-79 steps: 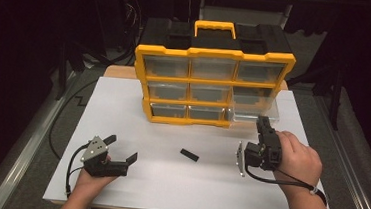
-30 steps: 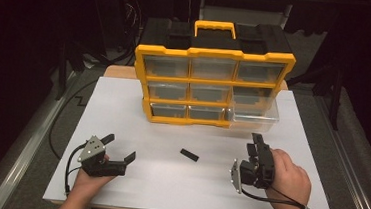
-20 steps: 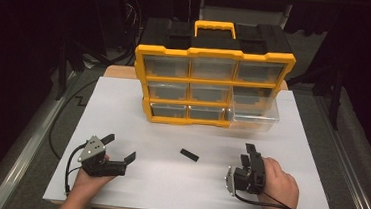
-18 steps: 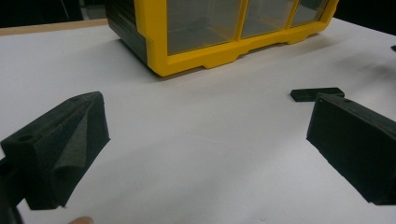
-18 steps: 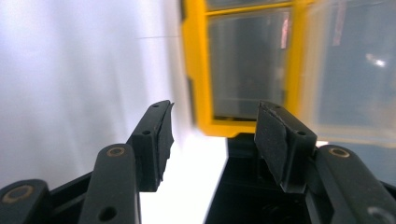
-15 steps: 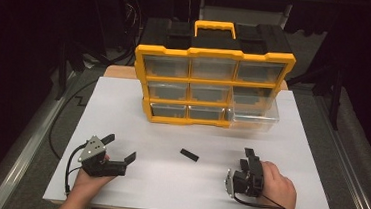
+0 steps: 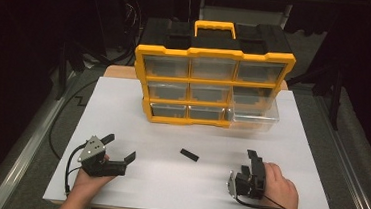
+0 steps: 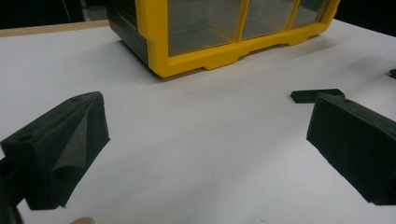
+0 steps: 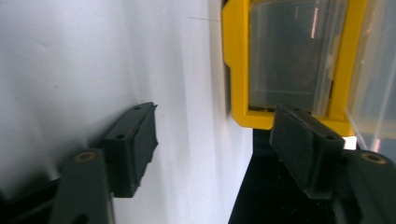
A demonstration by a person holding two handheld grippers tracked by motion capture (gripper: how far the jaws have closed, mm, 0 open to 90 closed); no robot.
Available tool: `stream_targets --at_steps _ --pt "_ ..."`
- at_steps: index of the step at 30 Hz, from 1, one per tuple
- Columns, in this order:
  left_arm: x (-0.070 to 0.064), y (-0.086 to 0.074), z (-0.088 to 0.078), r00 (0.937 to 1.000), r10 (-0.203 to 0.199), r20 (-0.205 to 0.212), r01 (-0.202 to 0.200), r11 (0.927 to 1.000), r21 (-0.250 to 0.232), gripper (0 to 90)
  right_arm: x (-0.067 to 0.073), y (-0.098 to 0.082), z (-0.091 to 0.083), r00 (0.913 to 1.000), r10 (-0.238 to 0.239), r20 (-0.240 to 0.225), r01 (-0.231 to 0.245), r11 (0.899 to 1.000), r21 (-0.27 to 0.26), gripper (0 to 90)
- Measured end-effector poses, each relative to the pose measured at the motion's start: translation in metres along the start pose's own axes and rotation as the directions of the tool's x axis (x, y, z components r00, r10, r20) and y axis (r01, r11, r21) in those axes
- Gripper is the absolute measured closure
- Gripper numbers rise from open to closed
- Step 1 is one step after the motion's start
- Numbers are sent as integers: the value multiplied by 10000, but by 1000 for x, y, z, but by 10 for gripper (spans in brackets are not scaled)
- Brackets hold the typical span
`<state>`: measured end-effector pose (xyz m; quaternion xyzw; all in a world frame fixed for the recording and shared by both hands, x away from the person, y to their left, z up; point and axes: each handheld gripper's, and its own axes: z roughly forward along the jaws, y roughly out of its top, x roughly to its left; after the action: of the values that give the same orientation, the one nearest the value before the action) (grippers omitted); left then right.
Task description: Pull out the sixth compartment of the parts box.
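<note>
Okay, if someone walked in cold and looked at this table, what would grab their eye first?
The yellow drawer organizer at the white table's far edge, its bottom right clear drawer pulled out. Next, a small black block alone mid-table, between the left gripper and right gripper, both open and empty.

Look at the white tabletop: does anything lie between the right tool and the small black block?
Nothing visible does. The small black block lies alone on the white table, with bare surface between it and the open right tool, which holds nothing.
</note>
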<state>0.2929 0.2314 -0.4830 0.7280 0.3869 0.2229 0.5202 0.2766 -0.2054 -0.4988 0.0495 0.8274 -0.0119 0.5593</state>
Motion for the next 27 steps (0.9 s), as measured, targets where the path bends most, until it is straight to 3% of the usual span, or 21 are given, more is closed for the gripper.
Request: stream_targets --at_steps 2,13,17,23,25,27 --pt "0 0 1 10000 -35 -11 35 10000 -25 2 -2 -1 -1 9998 22 191 -20 10000 -86 229" --pt "-1 0 0 10000 17 -38 -17 10000 -51 2 -6 -10 -5 9997 105 222 -107 9999 80 2" --pt "-1 0 0 10000 17 -47 -17 10000 -39 2 -7 -9 -7 9984 227 525 -224 9997 -64 1" --pt "-1 1 -1 10000 -48 -63 47 9999 -127 2 -8 -6 -9 9983 379 441 -371 9991 -182 1" --pt "-2 1 -1 9999 -110 -9 110 9998 -182 2 -8 -7 -9 9978 529 406 -520 9984 -238 1" --pt "-2 2 -2 10000 -96 3 96 9997 -236 2 -10 -7 -8 9949 988 226 -982 9949 -228 2"
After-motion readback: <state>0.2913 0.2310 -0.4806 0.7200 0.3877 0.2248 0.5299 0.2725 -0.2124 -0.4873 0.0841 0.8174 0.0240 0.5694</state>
